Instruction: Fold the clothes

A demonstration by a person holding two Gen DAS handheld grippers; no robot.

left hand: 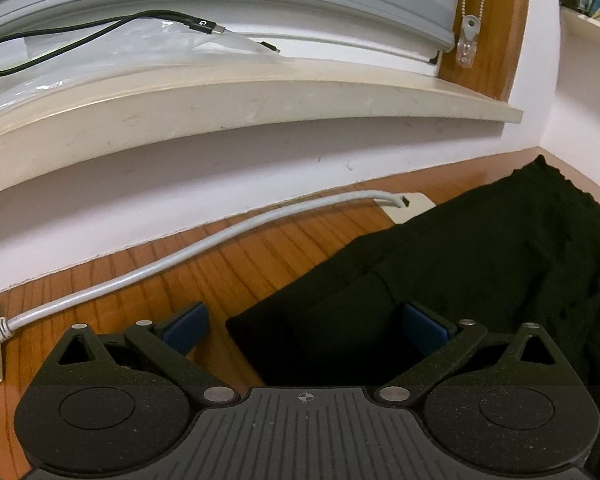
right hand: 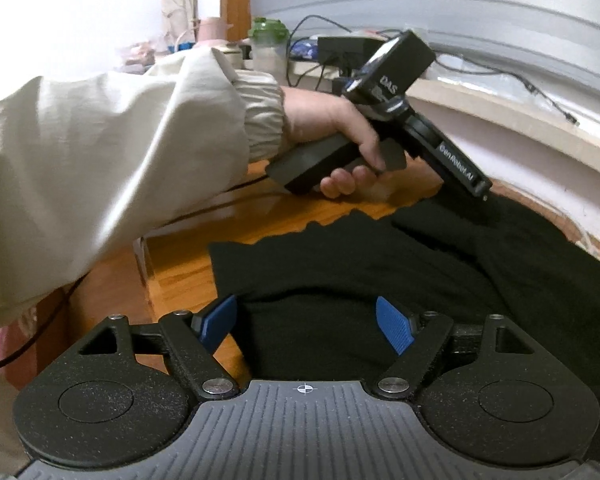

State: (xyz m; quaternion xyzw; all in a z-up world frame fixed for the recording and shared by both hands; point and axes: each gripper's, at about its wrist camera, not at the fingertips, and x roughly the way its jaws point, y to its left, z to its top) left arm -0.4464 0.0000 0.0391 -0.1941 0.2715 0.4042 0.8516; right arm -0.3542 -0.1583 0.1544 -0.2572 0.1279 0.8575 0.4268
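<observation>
Over the black garment's (left hand: 480,264) near edge, both grippers — left gripper (left hand: 306,326), right gripper (right hand: 306,324) — hold jaws apart, empty.

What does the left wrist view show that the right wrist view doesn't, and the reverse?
Only the left wrist view: a white cable lying along the wooden table by the wall, and the bead chain hanging at the window frame.

Only the right wrist view: the hand in a beige sleeve holding the left tool over the garment, and a green-lidded bottle behind.

Both: the black garment on the table, the window sill, and each view's own tool open, including the right tool.
</observation>
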